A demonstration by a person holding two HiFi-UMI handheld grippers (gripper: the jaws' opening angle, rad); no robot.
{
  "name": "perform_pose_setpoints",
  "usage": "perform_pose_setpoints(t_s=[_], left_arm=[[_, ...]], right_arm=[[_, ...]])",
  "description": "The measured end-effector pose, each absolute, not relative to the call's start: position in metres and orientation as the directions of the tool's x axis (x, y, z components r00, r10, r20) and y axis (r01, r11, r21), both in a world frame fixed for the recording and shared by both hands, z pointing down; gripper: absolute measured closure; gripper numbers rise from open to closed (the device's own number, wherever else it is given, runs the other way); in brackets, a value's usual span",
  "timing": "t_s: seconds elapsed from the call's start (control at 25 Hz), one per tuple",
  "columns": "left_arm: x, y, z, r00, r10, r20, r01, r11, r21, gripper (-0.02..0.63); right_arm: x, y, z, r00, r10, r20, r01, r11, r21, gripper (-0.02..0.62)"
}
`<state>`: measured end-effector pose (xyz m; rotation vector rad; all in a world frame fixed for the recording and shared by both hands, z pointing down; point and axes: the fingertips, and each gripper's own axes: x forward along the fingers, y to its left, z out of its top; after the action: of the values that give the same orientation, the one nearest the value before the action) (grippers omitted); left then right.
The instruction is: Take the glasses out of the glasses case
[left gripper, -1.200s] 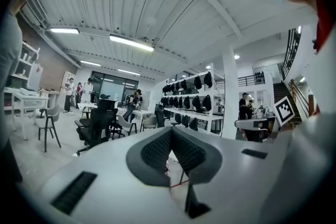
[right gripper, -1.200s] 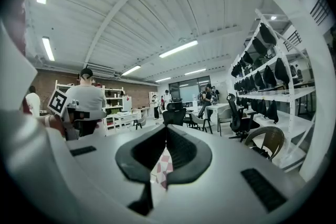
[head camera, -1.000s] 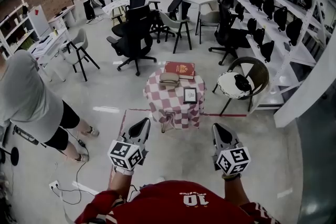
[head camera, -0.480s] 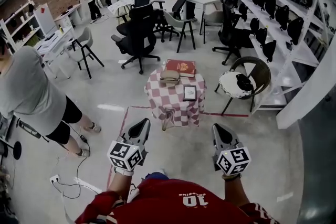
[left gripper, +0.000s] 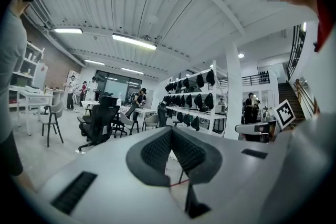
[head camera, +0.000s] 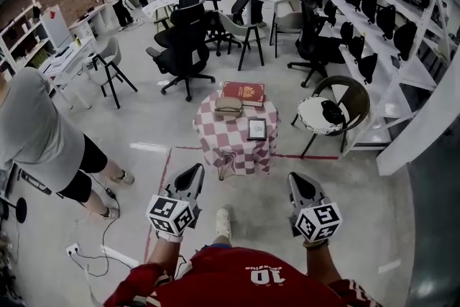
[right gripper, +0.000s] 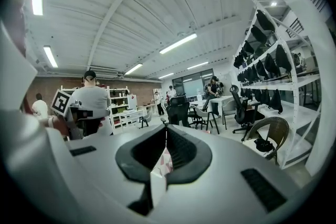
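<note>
Our left tongs (head camera: 191,174) and right tongs (head camera: 297,182) are both clenched on nothing, well apart from the glasses case (head camera: 230,106) lying beside the red book (head camera: 245,92) on the checked desk (head camera: 228,139), a case we judge light, rigid and smooth, best gripped across its narrow sides.

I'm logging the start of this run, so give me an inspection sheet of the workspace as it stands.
Surface: small table under a red-and-white checked cloth, well ahead of both tongs.
Job's things: glasses case on the table, looks closed; glasses not seen.
Clutter: red book behind the case; small dark frame nearer the front.
Grippers: left tongs and right tongs shut, empty, over the floor.
Cables: cable and socket block on the floor, left.
Surroundings: person in grey at left, wicker chair, black office chair, black bags on shelves.
</note>
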<state>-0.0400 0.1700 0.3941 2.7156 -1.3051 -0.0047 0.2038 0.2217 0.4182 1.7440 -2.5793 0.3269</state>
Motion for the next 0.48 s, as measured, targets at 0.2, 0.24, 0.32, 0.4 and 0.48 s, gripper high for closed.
perform_pose_setpoints(t_s=[0.2,0.24,0.32,0.4,0.48], left_arm=[[-0.043,0.122,0.404,0.643,-0.765,0.045,-0.762,-0.633,0.133,0.598],[-0.044,0.110,0.404,0.647,-0.762,0.041,-0.759,-0.637,0.131,0.598],[-0.046,0.085,0.404,0.651,-0.758,0.040,-0.755,-0.643,0.128,0.598],[-0.048,0.058,0.404,0.657,-0.753,0.039,-0.750,-0.649,0.126,0.598],[-0.050,0.031,0.404,0.665,-0.746,0.035,-0.744,-0.658,0.119,0.598]], right_arm=[[0.198,0.178,0.422,-0.368,-0.919,0.139,-0.926,0.348,-0.150,0.578],[0.197,0.167,0.422,-0.365,-0.920,0.139,-0.927,0.346,-0.146,0.578],[0.194,0.143,0.420,-0.361,-0.922,0.140,-0.929,0.342,-0.141,0.578],[0.190,0.118,0.418,-0.358,-0.922,0.144,-0.931,0.340,-0.135,0.578],[0.184,0.093,0.418,-0.359,-0.922,0.148,-0.931,0.342,-0.124,0.578]])
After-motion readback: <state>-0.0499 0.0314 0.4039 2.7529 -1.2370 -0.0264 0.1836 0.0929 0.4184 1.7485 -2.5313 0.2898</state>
